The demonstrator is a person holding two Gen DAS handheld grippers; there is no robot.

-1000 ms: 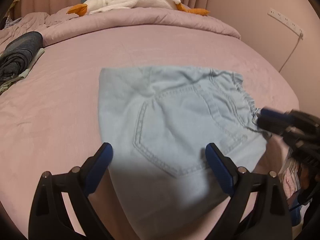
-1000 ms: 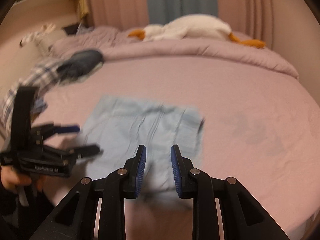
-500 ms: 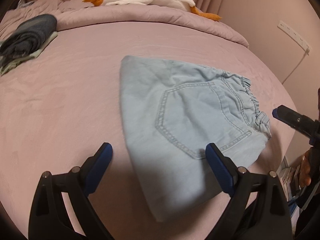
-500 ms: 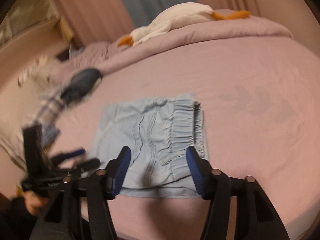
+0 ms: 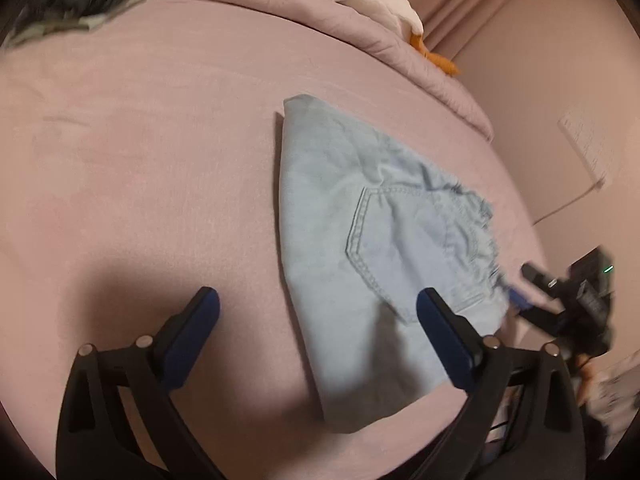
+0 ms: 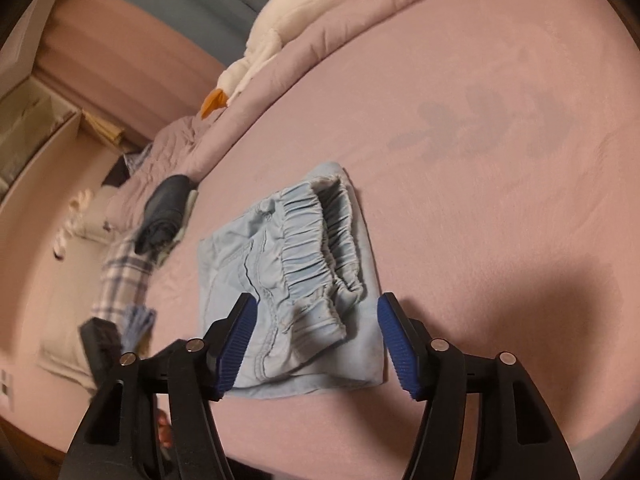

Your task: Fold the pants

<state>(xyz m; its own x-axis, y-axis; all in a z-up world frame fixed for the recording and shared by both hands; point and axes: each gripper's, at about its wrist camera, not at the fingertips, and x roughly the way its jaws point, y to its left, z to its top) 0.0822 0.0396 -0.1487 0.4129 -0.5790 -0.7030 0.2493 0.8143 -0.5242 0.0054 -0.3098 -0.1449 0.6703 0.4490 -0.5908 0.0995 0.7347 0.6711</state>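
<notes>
Light blue denim pants (image 5: 360, 248) lie folded into a compact stack on the pink bed, back pocket up. In the right wrist view the pants (image 6: 288, 280) show their elastic waistband facing me. My left gripper (image 5: 318, 320) is open and empty above the pants' near left edge. My right gripper (image 6: 316, 340) is open and empty, its jaws straddling the waistband end from above. The right gripper also shows in the left wrist view (image 5: 560, 300) at the pants' right edge.
A pink bed sheet (image 5: 140, 160) spreads to the left. A white plush goose (image 6: 276, 40) lies on the rolled duvet at the back. Dark folded clothes (image 6: 164, 212) and a plaid garment (image 6: 124, 276) sit at the bed's left side. A wall (image 5: 560, 80) stands on the right.
My right gripper has opened wide and drawn close over the waistband. Both cameras have tilted. The left gripper has shifted left of the pants and stays open.
</notes>
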